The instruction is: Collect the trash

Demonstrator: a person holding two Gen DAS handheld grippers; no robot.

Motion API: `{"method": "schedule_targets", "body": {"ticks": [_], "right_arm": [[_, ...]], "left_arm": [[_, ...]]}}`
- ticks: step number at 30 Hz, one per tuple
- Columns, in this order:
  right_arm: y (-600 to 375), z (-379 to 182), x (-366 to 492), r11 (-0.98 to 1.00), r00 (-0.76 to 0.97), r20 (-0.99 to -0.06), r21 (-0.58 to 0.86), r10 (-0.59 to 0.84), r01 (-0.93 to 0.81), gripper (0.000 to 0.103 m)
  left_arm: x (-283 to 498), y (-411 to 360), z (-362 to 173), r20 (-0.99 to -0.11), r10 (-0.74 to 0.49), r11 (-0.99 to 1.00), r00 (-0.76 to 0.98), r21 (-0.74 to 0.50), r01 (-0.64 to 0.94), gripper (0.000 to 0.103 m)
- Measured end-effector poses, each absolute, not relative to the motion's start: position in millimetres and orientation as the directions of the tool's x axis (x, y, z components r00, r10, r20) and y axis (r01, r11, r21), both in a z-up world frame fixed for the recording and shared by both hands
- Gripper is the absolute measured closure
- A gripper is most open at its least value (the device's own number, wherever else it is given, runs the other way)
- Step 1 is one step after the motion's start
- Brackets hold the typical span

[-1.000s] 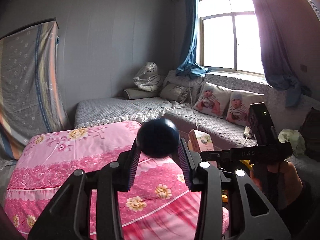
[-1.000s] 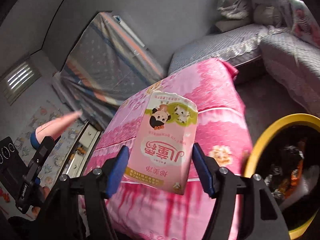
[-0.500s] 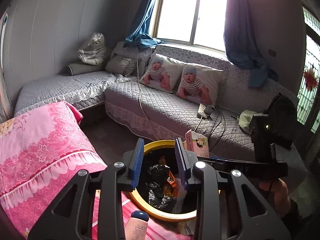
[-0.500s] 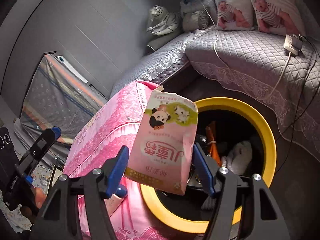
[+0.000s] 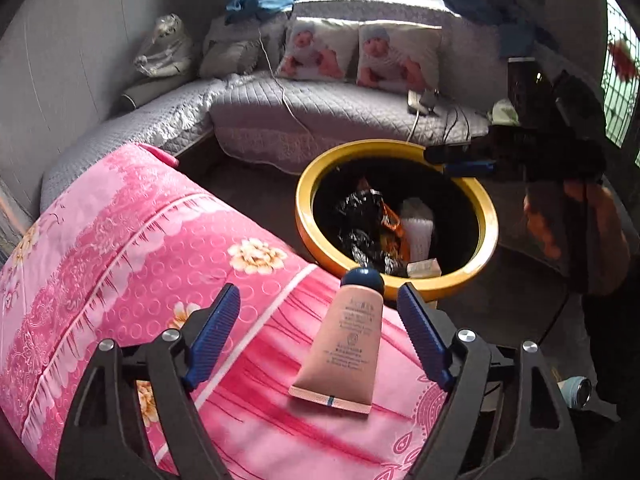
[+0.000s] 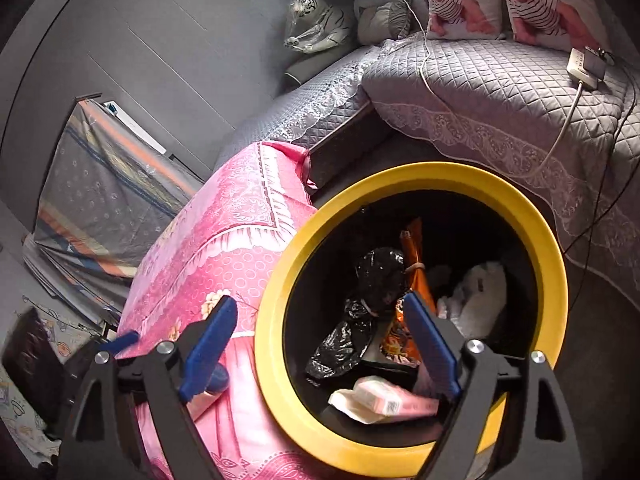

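We see the left gripper (image 5: 320, 336) angled downward over the pink floral bedspread (image 5: 120, 248), its blue-padded jaws opening and standing wide. A peach-coloured tube (image 5: 344, 344) with a dark blue cap lies flat on the bedspread between the jaws, nearer the right-hand pad, and neither pad touches it. Its cap points toward the yellow-rimmed trash bin (image 5: 308, 216) just beyond the bedspread's edge in the centre of the frame. At the right edge of that view a hand (image 5: 576, 236) grips the dark body of the other tool above the bin.

In the right wrist view, the right gripper (image 6: 320, 340) tilts down over the bin's mouth, jaws opening wide with nothing pressed between them. Below its right-hand pad, a pink-and-white tissue pack (image 6: 380, 398) lies inside the bin near the lower rim, blurred. Deeper in we make out a crumpled black plastic bag (image 6: 372, 280), an orange wrapper (image 6: 416, 256) and something white (image 6: 476, 300). The grey quilted sofa (image 6: 480, 92) fills the upper right.
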State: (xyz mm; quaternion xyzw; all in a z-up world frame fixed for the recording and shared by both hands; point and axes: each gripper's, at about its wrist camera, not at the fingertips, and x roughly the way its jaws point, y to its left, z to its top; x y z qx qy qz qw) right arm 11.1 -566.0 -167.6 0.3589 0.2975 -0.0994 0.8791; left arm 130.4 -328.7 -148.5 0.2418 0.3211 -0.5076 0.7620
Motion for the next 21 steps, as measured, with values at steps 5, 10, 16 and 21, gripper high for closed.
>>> {"method": "schedule_targets", "body": {"ticks": [5, 10, 16, 21], "right_arm": [[-562.8, -157.2, 5.2, 0.733, 0.816, -0.575, 0.576, 0.05, 0.361, 0.021], [-565.8, -152.8, -4.2, 0.731, 0.83, -0.556, 0.584, 0.045, 0.352, 0.022], [-571.6, -158.8, -15.0, 0.71, 0.836, -0.547, 0.609, 0.053, 0.354, 0.021], [-583.6, -153.7, -36.2, 0.678, 0.855, -0.519, 0.631, 0.005, 0.378, 0.022]], "left_arm": [[136.6, -346.5, -173.5, -0.787, -0.567, 0.341, 0.244, 0.045, 0.939, 0.041], [129.8, -360.2, -186.2, -0.823, -0.525, 0.297, 0.217, 0.062, 0.953, 0.054], [126.8, -364.2, -187.1, -0.822, -0.52, 0.287, 0.234, 0.09, 0.954, 0.067], [119.2, -388.0, -148.8, -0.755, -0.606, 0.282, 0.252, 0.093, 0.955, 0.067]]}}
